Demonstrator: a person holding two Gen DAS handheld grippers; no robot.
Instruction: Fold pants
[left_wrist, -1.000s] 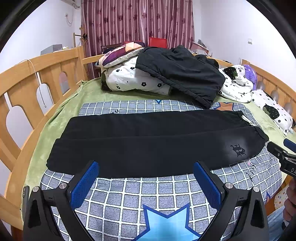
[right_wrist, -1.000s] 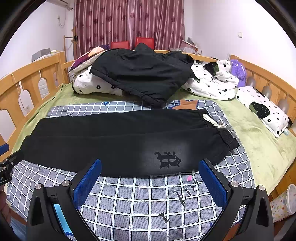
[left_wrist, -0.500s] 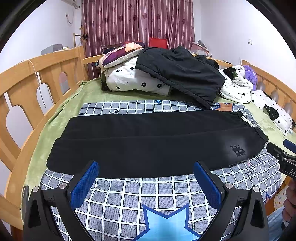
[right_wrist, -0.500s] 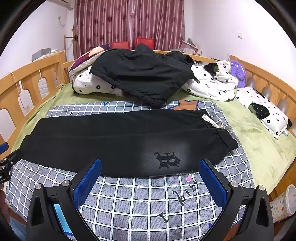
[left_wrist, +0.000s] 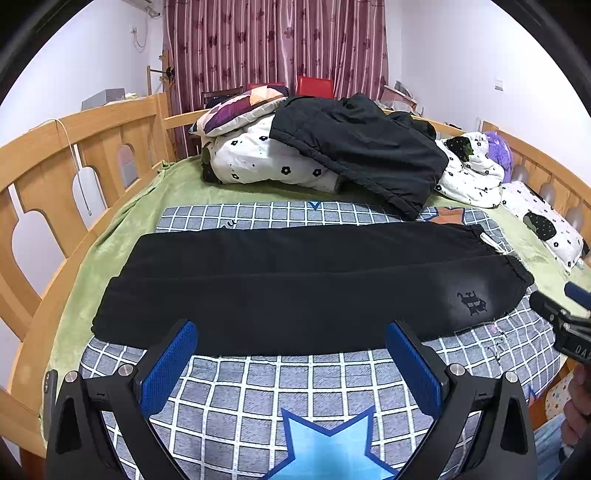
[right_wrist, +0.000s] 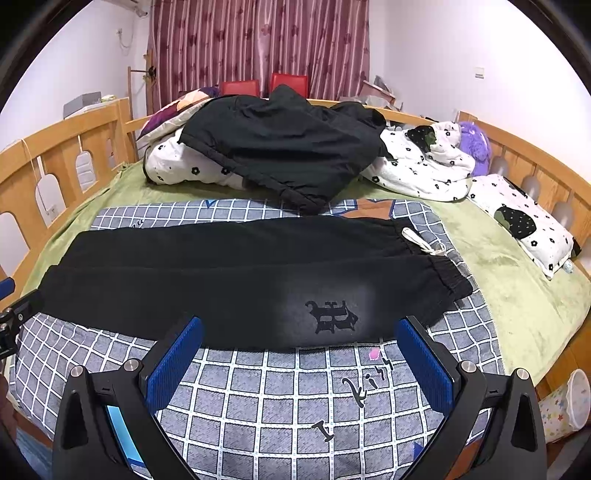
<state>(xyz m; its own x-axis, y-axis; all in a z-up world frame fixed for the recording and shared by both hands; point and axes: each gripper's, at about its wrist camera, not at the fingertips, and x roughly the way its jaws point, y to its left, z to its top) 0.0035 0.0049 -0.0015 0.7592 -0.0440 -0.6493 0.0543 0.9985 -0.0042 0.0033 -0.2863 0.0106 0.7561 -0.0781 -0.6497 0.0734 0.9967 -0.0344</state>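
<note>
Pants (left_wrist: 295, 288) lie flat on the checked blanket (left_wrist: 258, 391) along the bed's near edge, legs already stacked lengthwise, waistband toward the right side, cuffs toward the left. Left tool (left_wrist: 291, 363) and right tool (right_wrist: 299, 363) both have fingers spread wide, empty, hovering just short of the near hem. Suggest: left pinches both cuff layers, right pins the waistband (right_wrist: 448, 275), then carry the cuffs over, keeping edges aligned.
</note>
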